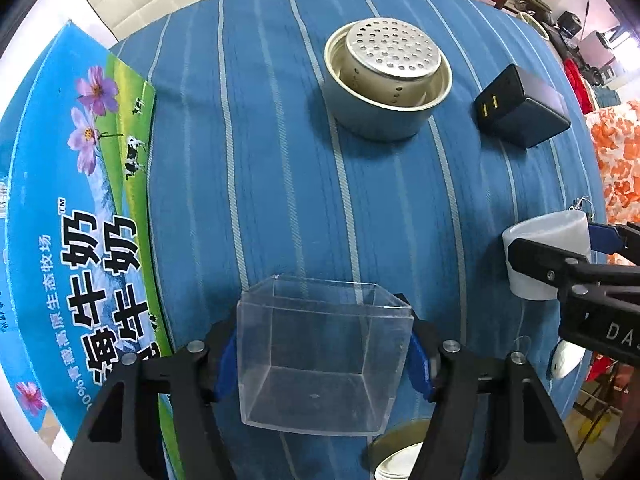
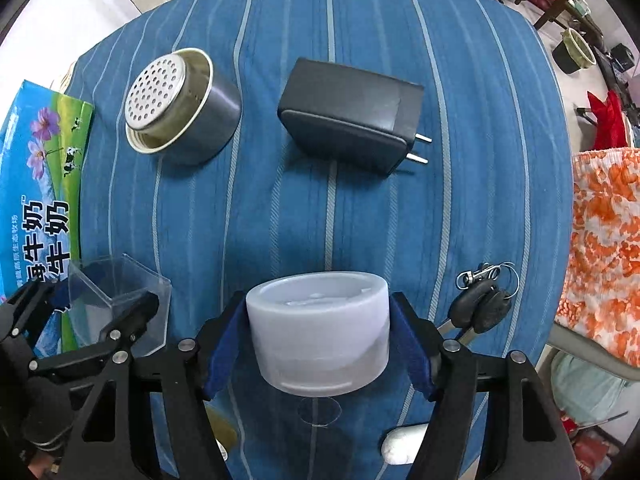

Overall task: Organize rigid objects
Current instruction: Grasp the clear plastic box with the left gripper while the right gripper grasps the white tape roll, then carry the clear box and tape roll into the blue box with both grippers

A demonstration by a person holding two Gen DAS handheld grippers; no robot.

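My left gripper [image 1: 322, 356] is shut on a clear square plastic box [image 1: 320, 356] and holds it above the blue striped tablecloth [image 1: 280, 180]; it also shows in the right wrist view [image 2: 116, 304]. My right gripper [image 2: 320, 336] is shut on a white round plastic tub [image 2: 320, 332], which also shows at the right of the left wrist view [image 1: 548, 248]. A metal cup with a perforated strainer [image 1: 388, 76] and a black power adapter [image 1: 520, 112] lie farther back; both also show in the right wrist view, the cup [image 2: 182, 104] and the adapter [image 2: 352, 116].
A blue milk carton box [image 1: 72, 220] lies along the table's left side. A black car key with rings [image 2: 484, 304] lies at the right. A white oval object [image 2: 400, 446] and a round tin [image 1: 396, 456] sit near the front edge. Chairs and clutter surround the table.
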